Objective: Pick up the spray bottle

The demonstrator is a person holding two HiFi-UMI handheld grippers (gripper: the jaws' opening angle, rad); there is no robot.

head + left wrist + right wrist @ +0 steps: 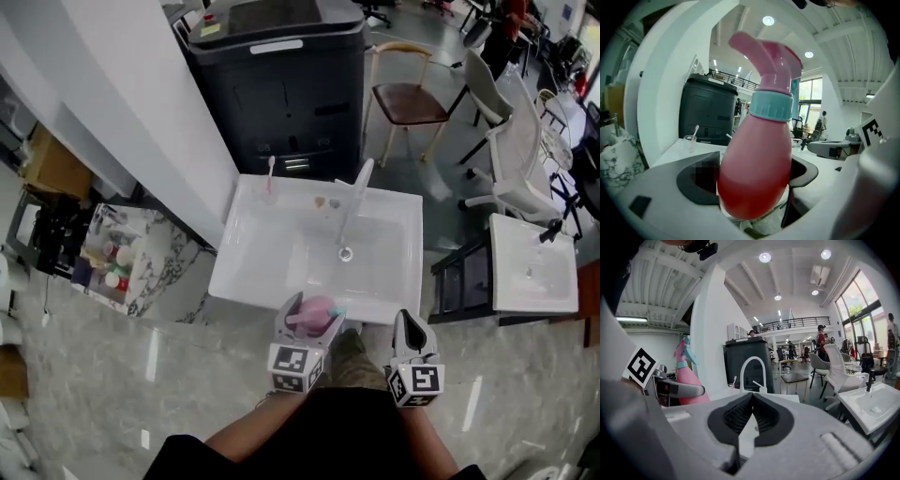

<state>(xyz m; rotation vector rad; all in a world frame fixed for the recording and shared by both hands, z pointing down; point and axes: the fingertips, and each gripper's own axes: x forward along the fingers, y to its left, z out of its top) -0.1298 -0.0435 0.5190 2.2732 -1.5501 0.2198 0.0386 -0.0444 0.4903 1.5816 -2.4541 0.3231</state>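
Left claw [311,326] is clamped on the bottle [759,154]. It has a pink body, teal collar and pink trigger head, and the black pads are squeezing its fat lower part from both sides. In the head view the bottle sits right at the front rim of the sink [272,258], with its head pointing toward the basin.

Right claw [751,414] is just to the right of it, also at the sink's front edge. It's pinched closed with nothing in it, and the ribbed pads meet at the tips. The two claws are close but not touching.

Inside the sink there's the drain [346,253] about mid-basin, and a white tap [355,195] rising from the back ledge. A toothbrush [270,175] stands in a small cup at the sink's back left corner.

Behind the sink is a big dark cabinet [277,89]. Off its back right there's a wooden chair [405,98]. To the sink's left is a marble tabletop [164,267] with a tray of small bottles, and to its right stands a second white basin [534,267].
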